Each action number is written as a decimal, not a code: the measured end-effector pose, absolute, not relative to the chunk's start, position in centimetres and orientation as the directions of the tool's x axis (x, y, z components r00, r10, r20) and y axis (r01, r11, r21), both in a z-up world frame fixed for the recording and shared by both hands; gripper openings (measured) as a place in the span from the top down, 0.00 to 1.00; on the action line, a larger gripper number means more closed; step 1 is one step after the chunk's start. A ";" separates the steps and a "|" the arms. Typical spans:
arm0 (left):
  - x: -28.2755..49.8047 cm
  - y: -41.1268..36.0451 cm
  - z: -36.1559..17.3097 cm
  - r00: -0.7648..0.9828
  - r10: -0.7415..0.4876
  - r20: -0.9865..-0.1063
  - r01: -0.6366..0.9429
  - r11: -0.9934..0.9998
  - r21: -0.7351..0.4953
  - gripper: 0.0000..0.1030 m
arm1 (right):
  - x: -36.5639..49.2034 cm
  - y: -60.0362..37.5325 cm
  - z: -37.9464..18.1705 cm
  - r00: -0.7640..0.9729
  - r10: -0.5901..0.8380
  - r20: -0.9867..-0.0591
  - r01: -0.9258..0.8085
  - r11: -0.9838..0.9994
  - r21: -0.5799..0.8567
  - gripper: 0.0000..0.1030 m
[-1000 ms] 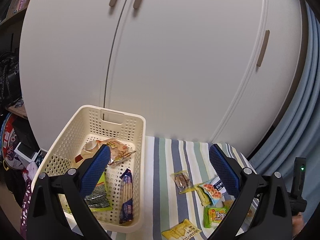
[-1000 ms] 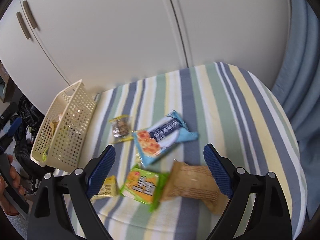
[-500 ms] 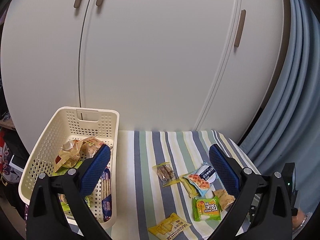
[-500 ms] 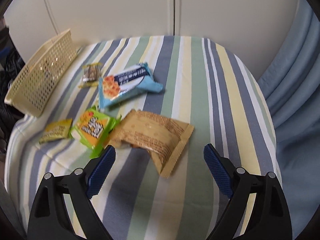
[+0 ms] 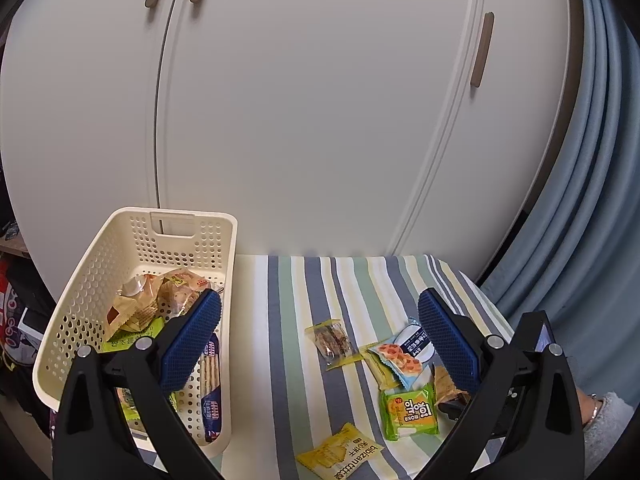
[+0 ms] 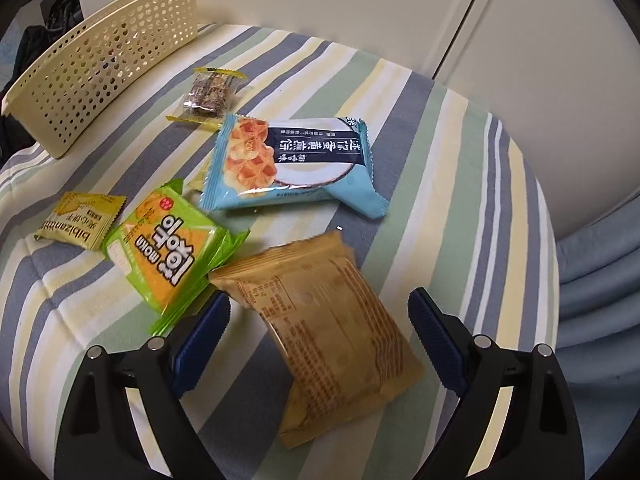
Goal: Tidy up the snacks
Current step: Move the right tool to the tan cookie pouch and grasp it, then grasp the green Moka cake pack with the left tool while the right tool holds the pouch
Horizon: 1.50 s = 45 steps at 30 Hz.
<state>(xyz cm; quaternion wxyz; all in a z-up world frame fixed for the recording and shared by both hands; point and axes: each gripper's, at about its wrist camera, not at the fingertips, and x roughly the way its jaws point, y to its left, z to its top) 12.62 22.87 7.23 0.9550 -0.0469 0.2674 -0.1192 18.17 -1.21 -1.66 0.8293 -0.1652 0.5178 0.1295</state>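
Blue-padded left gripper (image 5: 318,338) stood wide open and empty in the left wrist view, held high above the striped cloth (image 5: 288,360), touching nothing. Cream basket (image 5: 132,236) sat at the cloth's left edge, already holding several packets; the gripper's left finger (image 5: 192,340) covered part of its contents, so no count was possible. Loose snacks lay right of centre: a clear-wrapped bar (image 5: 332,340), a blue packet (image 5: 404,350), a green packet (image 5: 410,410) and a yellow packet (image 5: 342,454). Brown packet (image 5: 444,386) was mostly hidden behind the right finger, as was most of the right gripper there, leaving its state unreadable from this side. A sleeve (image 5: 608,420) showed at the right edge.

Right wrist view: right gripper (image 6: 318,338) was also wide and empty, low over the cloth, with the brown packet (image 6: 328,332) lying directly between its fingers but touched by neither. Packet's long axis ran from upper left to lower right, diagonal to the closing line, near corner lifted (slightly blurred, print unreadable). Its far end touched the green packet (image 6: 168,248). Right hand was clearly nearer, so my guess is a pinch across the packet's short width. Blue packet (image 6: 292,164), yellow packet (image 6: 82,218) and bar (image 6: 210,94) lay farther off; basket (image 6: 100,64) was well apart at top left, interior not visible.
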 end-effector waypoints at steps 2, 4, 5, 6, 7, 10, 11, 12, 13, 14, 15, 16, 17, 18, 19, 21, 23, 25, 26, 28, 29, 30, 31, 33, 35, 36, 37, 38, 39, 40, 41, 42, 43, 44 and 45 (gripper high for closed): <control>12.7 22.7 7.1 0.823 -0.262 -0.503 0.212 0.965 -0.155 0.03 | 18.8 -1.6 -2.1 0.409 0.066 -0.910 -0.372 0.923 -0.100 0.13; 12.8 22.6 7.0 0.819 -0.271 -0.506 0.221 0.962 -0.158 0.03 | 19.1 -2.1 -2.3 0.399 0.085 -0.913 -0.352 0.934 -0.067 0.13; 12.8 22.5 6.9 0.816 -0.273 -0.509 0.223 0.962 -0.158 0.03 | 19.1 -2.3 -2.4 0.395 0.095 -0.914 -0.344 0.937 -0.052 0.14; 12.9 22.5 6.8 0.815 -0.272 -0.511 0.224 0.962 -0.156 0.03 | 18.9 -2.6 -2.5 0.394 0.101 -0.913 -0.338 0.940 -0.042 0.18; 12.9 22.4 6.7 0.814 -0.272 -0.513 0.224 0.962 -0.154 0.03 | 18.7 -2.8 -2.6 0.393 0.101 -0.914 -0.332 0.942 -0.038 0.24; 13.2 22.1 6.3 0.805 -0.276 -0.525 0.227 0.961 -0.157 0.03 | 18.3 -3.7 -3.0 0.399 0.086 -0.913 -0.300 0.953 -0.041 0.42; 13.3 22.0 6.2 0.803 -0.276 -0.529 0.227 0.961 -0.157 0.03 | 18.2 -4.1 -3.0 0.400 0.091 -0.912 -0.287 0.957 -0.030 0.44; 13.3 21.9 6.1 0.801 -0.274 -0.532 0.227 0.962 -0.155 0.03 | 18.2 -4.5 -2.9 0.402 0.106 -0.909 -0.272 0.962 -0.008 0.45; 13.3 21.8 6.0 0.799 -0.273 -0.535 0.228 0.962 -0.150 0.03 | 18.2 -4.8 -2.9 0.406 0.109 -0.907 -0.259 0.966 0.000 0.46; 13.4 21.6 5.8 0.796 -0.274 -0.539 0.233 0.962 -0.145 0.03 | 18.1 -5.0 -2.9 0.411 0.111 -0.905 -0.249 0.968 0.005 0.46; 13.5 21.4 5.6 0.792 -0.275 -0.545 0.236 0.961 -0.142 0.03 | 18.0 -5.2 -2.9 0.417 0.111 -0.902 -0.237 0.972 0.010 0.47; 13.5 21.2 5.4 0.788 -0.274 -0.551 0.237 0.961 -0.140 0.03 | 18.0 -5.3 -2.9 0.422 0.103 -0.901 -0.224 0.975 0.006 0.47; 13.7 21.0 5.1 0.783 -0.272 -0.560 0.237 0.962 -0.137 0.03 | 18.1 -5.4 -2.9 0.430 0.085 -0.899 -0.204 0.979 -0.005 0.47; 13.8 20.7 4.7 0.775 -0.269 -0.571 0.238 0.962 -0.132 0.03 | 18.1 -5.7 -2.9 0.437 0.065 -0.897 -0.177 0.984 -0.015 0.47; 14.0 20.4 4.3 0.768 -0.264 -0.583 0.236 0.964 -0.126 0.03 | 18.2 -5.9 -2.9 0.441 0.049 -0.896 -0.153 0.988 -0.021 0.47; 14.4 19.8 3.3 0.743 -0.256 -0.618 0.230 0.965 -0.124 0.03 | 18.3 -6.5 -2.8 0.449 0.033 -0.893 -0.112 0.993 -0.020 0.47; 14.7 18.8 2.0 0.700 -0.280 -0.657 0.248 0.958 -0.144 0.03 | 18.4 -7.3 -2.8 0.452 0.034 -0.892 -0.074 0.997 0.001 0.47; 14.8 17.7 0.7 0.665 -0.290 -0.689 0.262 0.954 -0.148 0.03 | 18.4 -8.0 -2.9 0.454 0.043 -0.890 -0.042 0.999 0.027 0.47; 14.6 16.9 -0.2 0.644 -0.292 -0.707 0.275 0.951 -0.142 0.03 | 18.4 -8.3 -2.9 0.455 0.049 -0.889 -0.031 0.999 0.039 0.47; 14.2 15.3 -1.9 0.608 -0.279 -0.743 0.294 0.949 -0.115 0.03 | 18.3 -8.6 -2.9 0.455 0.060 -0.888 -0.016 0.998 0.059 0.47; 14.0 14.5 -2.6 0.592 -0.275 -0.758 0.306 0.946 -0.104 0.03 | 18.3 -8.7 -2.9 0.457 0.058 -0.888 -0.011 0.998 0.060 0.47; 13.9 13.9 -3.3 0.577 -0.274 -0.770 0.320 0.943 -0.096 0.03 | 18.3 -8.7 -2.9 0.457 0.056 -0.888 -0.009 0.998 0.058 0.47; 13.7 13.2 -3.9 0.564 -0.270 -0.781 0.328 0.941 -0.089 0.03 | 18.3 -8.7 -2.9 0.457 0.053 -0.888 -0.009 0.998 0.055 0.47; 13.4 12.0 -4.9 0.540 -0.261 -0.800 0.338 0.938 -0.077 0.03 | 18.3 -8.5 -3.0 0.457 0.047 -0.888 -0.010 0.999 0.048 0.47; 13.2 11.2 -5.6 0.523 -0.264 -0.811 0.342 0.936 -0.084 0.03 | 18.2 -8.5 -2.9 0.458 0.044 -0.888 -0.009 0.999 0.045 0.47; 13.2 10.9 -5.9 0.514 -0.265 -0.816 0.342 0.935 -0.088 0.03 | 18.2 -8.6 -2.9 0.458 0.047 -0.888 -0.007 0.999 0.049 0.47; 13.3 10.6 -6.1 0.504 -0.269 -0.820 0.344 0.934 -0.095 0.03 | 18.2 -8.7 -2.9 0.458 0.050 -0.888 -0.004 0.998 0.055 0.47; 13.3 10.2 -6.5 0.489 -0.276 -0.827 0.348 0.932 -0.105 0.03 | 18.2 -8.9 -2.9 0.458 0.056 -0.887 -0.001 0.998 0.062 0.47; 13.4 9.8 -6.8 0.476 -0.278 -0.834 0.351 0.930 -0.110 0.03 | 18.2 -9.0 -3.0 0.458 0.062 -0.887 0.003 0.997 0.071 0.47; 13.5 9.4 -7.1 0.463 -0.278 -0.842 0.353 0.929 -0.113 0.03 | 18.2 -9.2 -3.0 0.458 0.068 -0.886 0.007 0.997 0.081 0.47; 13.6 9.0 -7.6 0.452 -0.274 -0.849 0.354 0.929 -0.111 0.03 | 18.2 -9.3 -3.0 0.458 0.076 -0.886 0.010 0.996 0.090 0.47; 13.7 8.8 -8.0 0.446 -0.262 -0.856 0.351 0.931 -0.102 0.03 | 18.2 -9.4 -3.0 0.458 0.081 -0.885 0.012 0.995 0.098 0.47; 13.8 8.6 -8.3 0.443 -0.249 -0.861 0.346 0.934 -0.092 0.03 | 18.2 -9.5 -3.0 0.458 0.085 -0.885 0.014 0.995 0.102 0.47; 13.9 8.4 -8.7 0.438 -0.238 -0.867 0.344 0.935 -0.083 0.03 | 18.2 -9.5 -3.0 0.458 0.087 -0.885 0.015 0.994 0.105 0.47; 14.1 8.3 -9.1 0.432 -0.229 -0.873 0.341 0.937 -0.077 0.03 | 18.2 -9.5 -3.0 0.458 0.089 -0.884 0.015 0.994 0.107 0.47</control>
